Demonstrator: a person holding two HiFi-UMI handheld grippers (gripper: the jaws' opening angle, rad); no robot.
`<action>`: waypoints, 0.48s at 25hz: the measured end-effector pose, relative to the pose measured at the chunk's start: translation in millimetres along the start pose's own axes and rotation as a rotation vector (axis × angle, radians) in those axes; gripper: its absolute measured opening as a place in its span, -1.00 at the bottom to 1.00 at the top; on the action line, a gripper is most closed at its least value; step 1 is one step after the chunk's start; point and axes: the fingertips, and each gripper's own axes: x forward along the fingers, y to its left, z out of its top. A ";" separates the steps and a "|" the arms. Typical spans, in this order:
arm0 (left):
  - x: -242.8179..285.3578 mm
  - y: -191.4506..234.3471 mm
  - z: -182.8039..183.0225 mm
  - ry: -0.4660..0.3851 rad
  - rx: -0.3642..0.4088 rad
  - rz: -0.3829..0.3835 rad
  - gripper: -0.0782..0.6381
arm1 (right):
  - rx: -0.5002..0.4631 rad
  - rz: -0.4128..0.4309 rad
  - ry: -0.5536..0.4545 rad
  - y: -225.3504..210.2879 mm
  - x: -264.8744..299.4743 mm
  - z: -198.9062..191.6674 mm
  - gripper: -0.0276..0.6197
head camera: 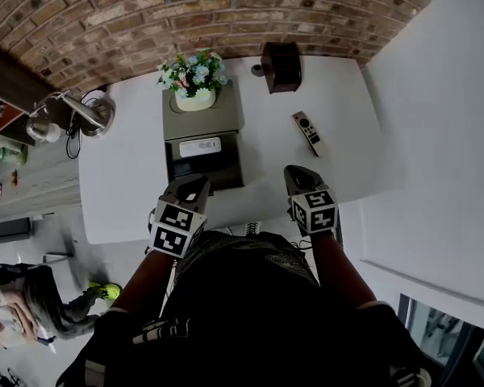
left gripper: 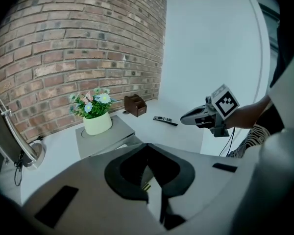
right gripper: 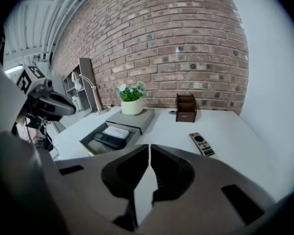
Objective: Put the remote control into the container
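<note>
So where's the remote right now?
In the head view the remote lies on the white table, right of the open drawer, between the brown holder and the right gripper, touching neither.

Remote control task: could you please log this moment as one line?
remote control: on table, untouched | container: open | left gripper: shut, empty | right gripper: shut, empty

Office-type rm, brick wall (head camera: pixel 226 6), white desk (head camera: pixel 129 168) w/ lamp (head camera: pixel 87 113), potted flowers (head camera: pixel 195 81), wooden organiser (head camera: pixel 281 66)
</note>
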 end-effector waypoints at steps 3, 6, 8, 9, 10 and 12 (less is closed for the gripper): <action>5.4 -3.3 4.8 -0.006 -0.026 0.018 -0.77 | -0.072 -0.065 0.066 -36.2 14.9 -14.7 -0.88; 8.8 -3.2 7.2 -0.008 -0.044 0.046 -0.77 | -0.144 -0.119 0.115 -75.1 33.4 -25.6 -0.83; 9.4 -0.8 6.8 -0.002 -0.062 0.069 -0.77 | -0.164 -0.133 0.149 -96.7 46.1 -30.4 -0.66; 9.5 0.5 6.1 0.002 -0.072 0.080 -0.77 | -0.169 -0.134 0.168 -105.7 52.4 -32.2 -0.62; 9.7 1.9 5.2 0.005 -0.083 0.090 -0.77 | -0.176 -0.136 0.185 -114.7 59.0 -33.6 -0.58; 9.5 4.1 3.9 0.012 -0.101 0.109 -0.77 | -0.206 -0.143 0.206 -133.3 73.2 -34.9 -0.46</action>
